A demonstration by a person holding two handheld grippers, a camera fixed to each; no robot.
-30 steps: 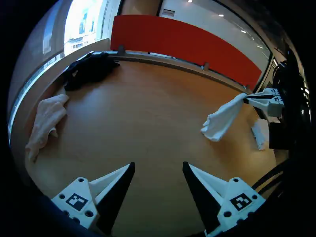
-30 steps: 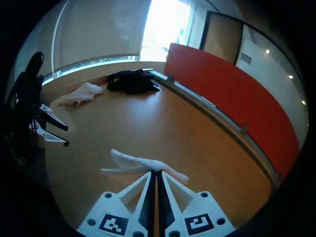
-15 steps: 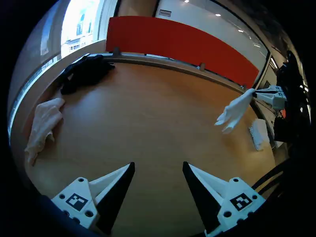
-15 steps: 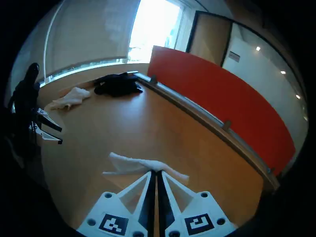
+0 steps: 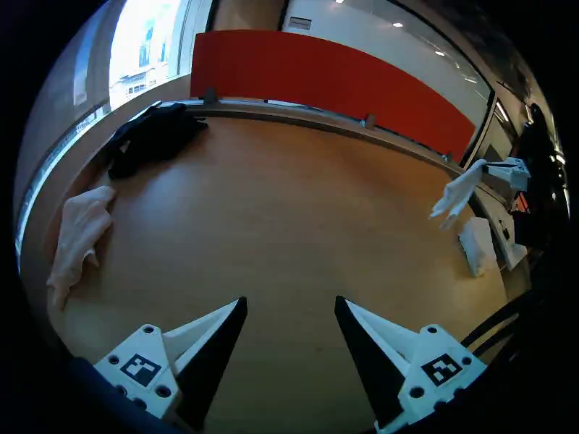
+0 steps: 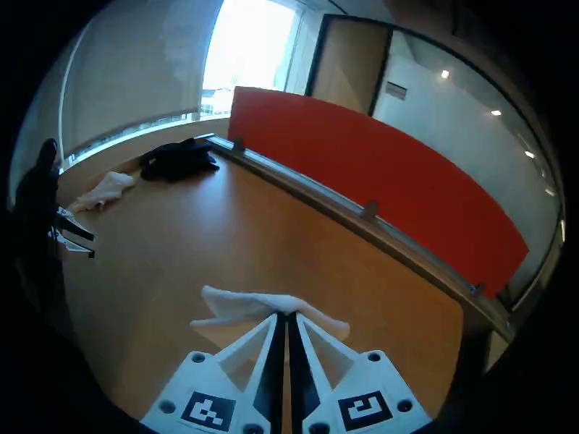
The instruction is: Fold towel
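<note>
A small white towel [image 6: 268,307] hangs from my right gripper [image 6: 284,318], whose fingers are shut on it, lifted above the wooden table [image 6: 239,239]. In the left gripper view the same towel [image 5: 457,194] dangles at the far right from the right gripper [image 5: 489,168]. My left gripper [image 5: 289,307] stands open over the near edge of the table [image 5: 289,210], nothing between its fingers. In the right gripper view the left gripper [image 6: 88,243] shows at the far left, held by a dark-sleeved arm.
A second white towel [image 5: 76,231] lies crumpled at the table's left edge. A black garment [image 5: 152,134] sits at the far left corner. A folded white cloth [image 5: 478,244] rests at the right edge. A red partition [image 5: 326,76] runs along the far side.
The right gripper has carried the hanging towel farther right and higher, away from the table's middle. The left gripper has stayed open in place.
</note>
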